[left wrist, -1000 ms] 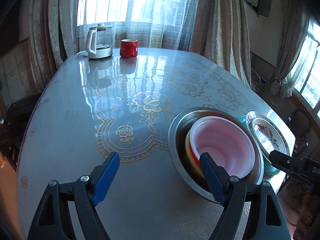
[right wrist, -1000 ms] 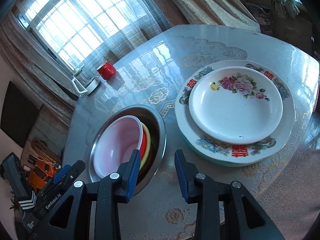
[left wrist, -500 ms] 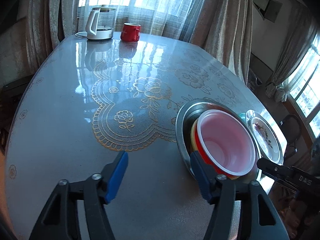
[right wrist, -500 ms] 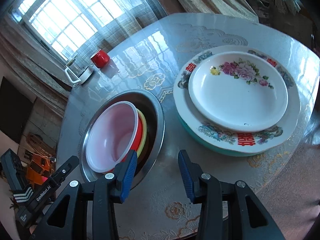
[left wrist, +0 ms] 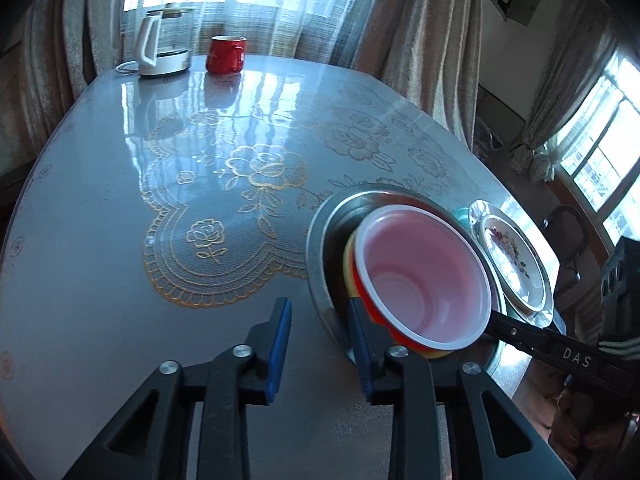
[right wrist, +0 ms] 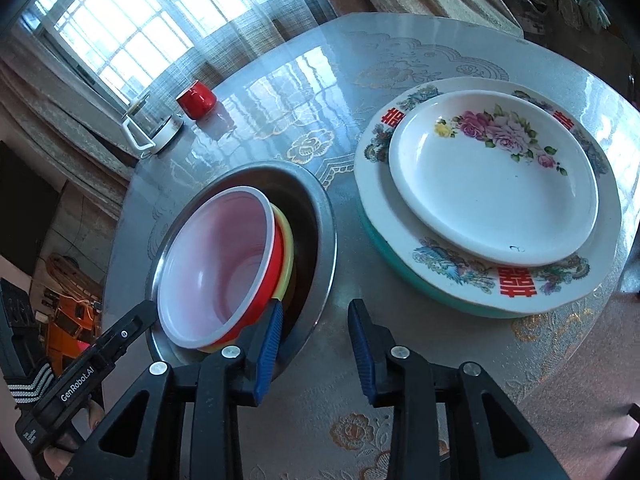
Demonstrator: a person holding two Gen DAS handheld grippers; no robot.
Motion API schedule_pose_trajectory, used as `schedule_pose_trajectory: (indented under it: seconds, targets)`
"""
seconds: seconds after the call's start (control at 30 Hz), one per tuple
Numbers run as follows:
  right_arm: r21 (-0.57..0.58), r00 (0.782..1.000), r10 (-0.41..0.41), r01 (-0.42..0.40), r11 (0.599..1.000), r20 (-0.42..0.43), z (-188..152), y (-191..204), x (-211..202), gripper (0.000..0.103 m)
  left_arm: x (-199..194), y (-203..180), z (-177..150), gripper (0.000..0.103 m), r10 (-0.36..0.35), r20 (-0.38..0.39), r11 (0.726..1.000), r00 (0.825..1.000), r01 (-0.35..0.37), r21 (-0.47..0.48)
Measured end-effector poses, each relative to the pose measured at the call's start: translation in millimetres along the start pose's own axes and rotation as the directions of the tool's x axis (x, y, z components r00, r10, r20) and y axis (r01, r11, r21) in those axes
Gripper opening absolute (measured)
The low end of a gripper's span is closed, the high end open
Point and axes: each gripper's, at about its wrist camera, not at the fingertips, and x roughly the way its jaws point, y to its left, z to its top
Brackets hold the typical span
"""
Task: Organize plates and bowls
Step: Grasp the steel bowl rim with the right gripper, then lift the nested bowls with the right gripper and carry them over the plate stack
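Both grippers close their jaws astride the steel basin's (right wrist: 324, 216) rim on the counter (left wrist: 120, 240): left gripper (left wrist: 318, 344), right gripper (right wrist: 314, 344), neither pressing yet; red bowl (right wrist: 216, 268) nests inside.

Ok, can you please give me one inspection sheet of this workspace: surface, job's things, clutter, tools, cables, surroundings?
Surface: table with a glossy cover and a gold flower pattern.
Job's things: steel basin holds a red bowl nested in a yellow bowl, both tilted. Beside it, a small flowered plate lies on a large plate, which lies on a teal dish.
Clutter: red mug and kettle at the far edge.
Tools: left tool and right tool are closing, each with the basin's rim between its jaws; pads not yet pressing.
Cables: white cord at the kettle's base.
Surroundings: curtains and bright windows.
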Motion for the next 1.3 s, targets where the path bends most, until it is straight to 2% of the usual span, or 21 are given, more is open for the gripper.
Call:
schedule_pose_trajectory:
  seconds: [0.1, 0.27, 0.4, 0.63, 0.83, 0.9, 1.3]
  targets:
    - [-0.002, 1.0, 0.003, -0.003, 1.0, -0.004, 1.5, 0.1, 2.9, 0.03, 3.8, -4.5, 2.1, 0.021, -0.008, -0.021, 1.0, 1.0, 0.009, 0.024]
    - [0.002, 1.0, 0.018, -0.018, 1.0, -0.021, 6.0, 2.0, 9.4, 0.023, 8.1, -7.7, 6.2, 0.022, -0.002, -0.056, 0.998, 0.998, 0.006, 0.069]
    - [0.013, 0.999, 0.024, -0.024, 1.0, -0.031, 8.1, 0.6, 15.2, 0.023, 9.1, -7.0, 7.3, 0.022, -0.013, -0.073, 0.997, 0.997, 0.019, 0.08]
    - [0.021, 0.998, 0.047, -0.046, 0.999, -0.042, 7.6, 0.6, 22.1, 0.018, 8.9, -11.1, 7.0, 0.023, 0.009, -0.079, 0.994, 0.997, 0.0, 0.106]
    - [0.03, 0.997, 0.062, -0.06, 0.998, -0.048, 8.9, -2.5, 23.0, 0.018, 12.1, -9.2, 10.2, 0.024, -0.026, -0.168, 0.997, 0.985, 0.039, 0.072]
    - [0.027, 0.997, 0.059, -0.057, 0.998, -0.046, 8.8, -1.4, 23.1, 0.018, 13.1, -11.2, 8.8, 0.027, -0.01, -0.164, 0.997, 0.986, 0.023, 0.078]
    - [0.034, 0.997, 0.069, -0.068, 0.997, -0.035, 5.0, -5.0, 22.5, 0.018, 12.2, -15.5, -3.4, 0.025, 0.027, -0.057, 0.998, 0.998, -0.024, 0.055]
